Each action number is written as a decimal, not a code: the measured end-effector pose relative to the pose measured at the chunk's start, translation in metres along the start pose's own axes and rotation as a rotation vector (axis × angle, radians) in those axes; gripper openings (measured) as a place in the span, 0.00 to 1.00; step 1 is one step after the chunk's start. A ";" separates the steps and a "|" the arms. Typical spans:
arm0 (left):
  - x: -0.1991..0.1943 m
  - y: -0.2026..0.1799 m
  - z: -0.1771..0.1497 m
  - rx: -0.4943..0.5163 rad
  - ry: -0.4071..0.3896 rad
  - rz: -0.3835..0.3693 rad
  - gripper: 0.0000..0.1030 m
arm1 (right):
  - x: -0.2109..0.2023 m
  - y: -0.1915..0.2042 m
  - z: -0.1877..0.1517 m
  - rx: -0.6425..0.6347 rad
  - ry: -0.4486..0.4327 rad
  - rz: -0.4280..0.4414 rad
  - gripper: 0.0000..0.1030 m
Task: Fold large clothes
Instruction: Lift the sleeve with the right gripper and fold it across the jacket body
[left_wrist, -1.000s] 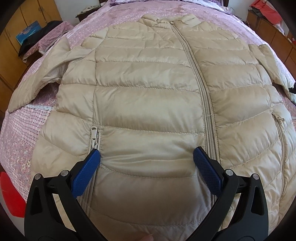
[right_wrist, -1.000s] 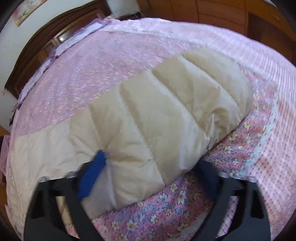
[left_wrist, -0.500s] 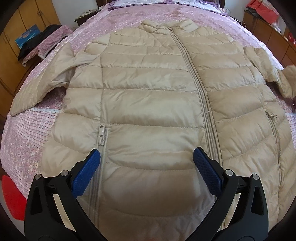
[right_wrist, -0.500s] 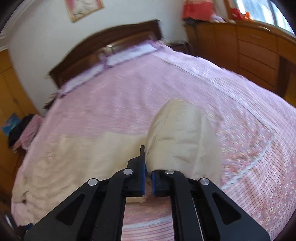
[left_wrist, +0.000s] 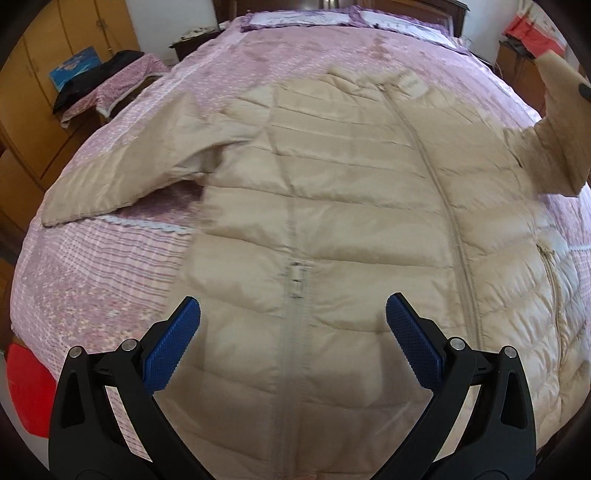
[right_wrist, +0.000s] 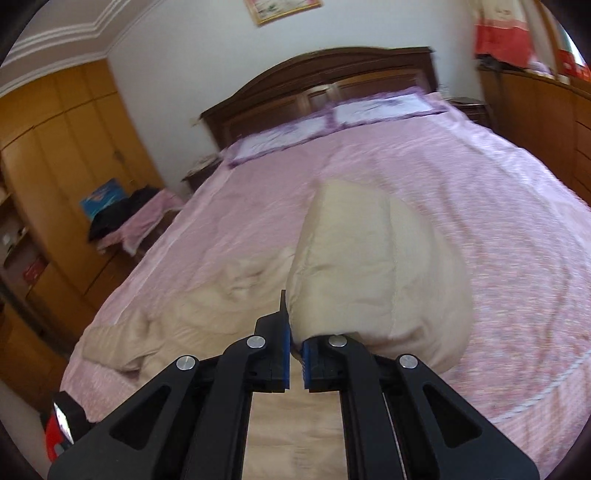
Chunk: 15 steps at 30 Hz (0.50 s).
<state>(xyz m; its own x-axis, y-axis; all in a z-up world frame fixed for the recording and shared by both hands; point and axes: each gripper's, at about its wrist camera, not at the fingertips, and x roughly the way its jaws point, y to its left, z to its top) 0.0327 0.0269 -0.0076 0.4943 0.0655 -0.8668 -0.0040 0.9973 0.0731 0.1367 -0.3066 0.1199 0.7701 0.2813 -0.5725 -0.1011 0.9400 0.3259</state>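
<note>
Beige quilted puffer jacket (left_wrist: 332, 206), zipped, front-up on pink floral bedspread (left_wrist: 110, 258); right gripper (right_wrist: 295, 354) pinches its raised sleeve (right_wrist: 373, 266) for folding inward; left gripper (left_wrist: 291, 325) hovers wide open, empty.

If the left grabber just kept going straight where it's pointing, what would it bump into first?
Probably the beige puffy jacket. The left gripper points down at its front panel, near the pocket zipper, with its jaws wide open and nothing between them. How far off the jacket lies is hard to judge.
</note>
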 end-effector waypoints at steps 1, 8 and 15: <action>-0.001 0.005 0.000 -0.010 -0.003 0.003 0.97 | 0.007 0.008 -0.001 -0.010 0.012 0.009 0.06; -0.006 0.029 0.000 -0.054 -0.019 0.005 0.97 | 0.065 0.056 -0.022 -0.056 0.108 0.053 0.06; -0.006 0.052 -0.006 -0.099 -0.022 0.016 0.97 | 0.117 0.096 -0.048 -0.087 0.214 0.091 0.06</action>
<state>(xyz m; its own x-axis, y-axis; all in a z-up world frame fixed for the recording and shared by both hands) 0.0239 0.0786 -0.0012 0.5123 0.0822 -0.8549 -0.0974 0.9945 0.0373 0.1871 -0.1743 0.0474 0.6050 0.3917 -0.6932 -0.2254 0.9193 0.3227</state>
